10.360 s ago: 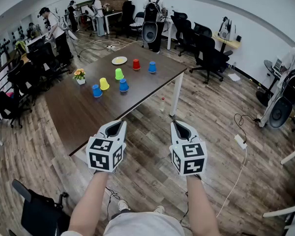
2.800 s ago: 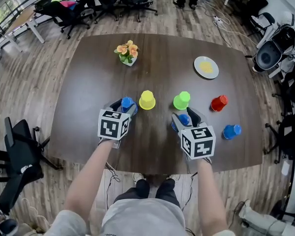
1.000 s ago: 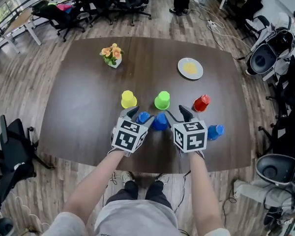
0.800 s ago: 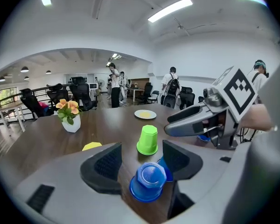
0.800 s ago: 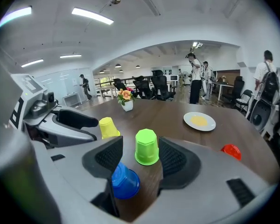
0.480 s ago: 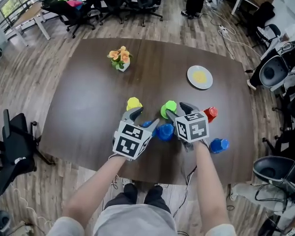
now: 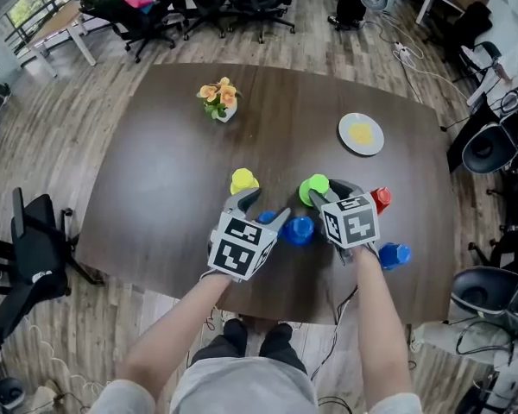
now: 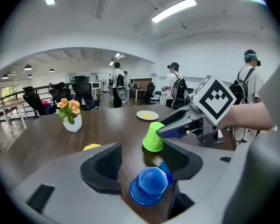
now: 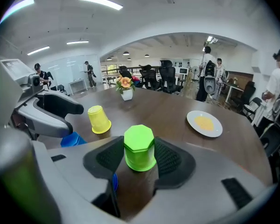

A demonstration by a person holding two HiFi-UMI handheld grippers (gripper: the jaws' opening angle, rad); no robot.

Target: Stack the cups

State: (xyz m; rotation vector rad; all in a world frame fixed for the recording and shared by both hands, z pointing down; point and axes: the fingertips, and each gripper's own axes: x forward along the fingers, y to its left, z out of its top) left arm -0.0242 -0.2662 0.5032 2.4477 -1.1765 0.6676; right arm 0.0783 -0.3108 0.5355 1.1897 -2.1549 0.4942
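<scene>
Head view: right tongs [image 7: 326, 191] downtilted forward.

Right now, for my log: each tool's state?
Left tool: closed on blue plastic cup.
Right tool: jaws just closing, gripping green plastic cup.

Your left forearm [image 7: 168, 335] and right forearm [image 7: 375, 317] reach forward and draw in toward each other, with both grippers tipped downward. Your left gripper [image 7: 266, 207] angles in toward the right one, its jaws set wide and clamped on a tilted blue cup [image 8: 149, 185]. Your right gripper [image 7: 328, 193] is just beside it and a little farther out. Its jaws have just been closing, and a green cup [image 9: 139, 148] stands between them with the pads against its sides.
</scene>
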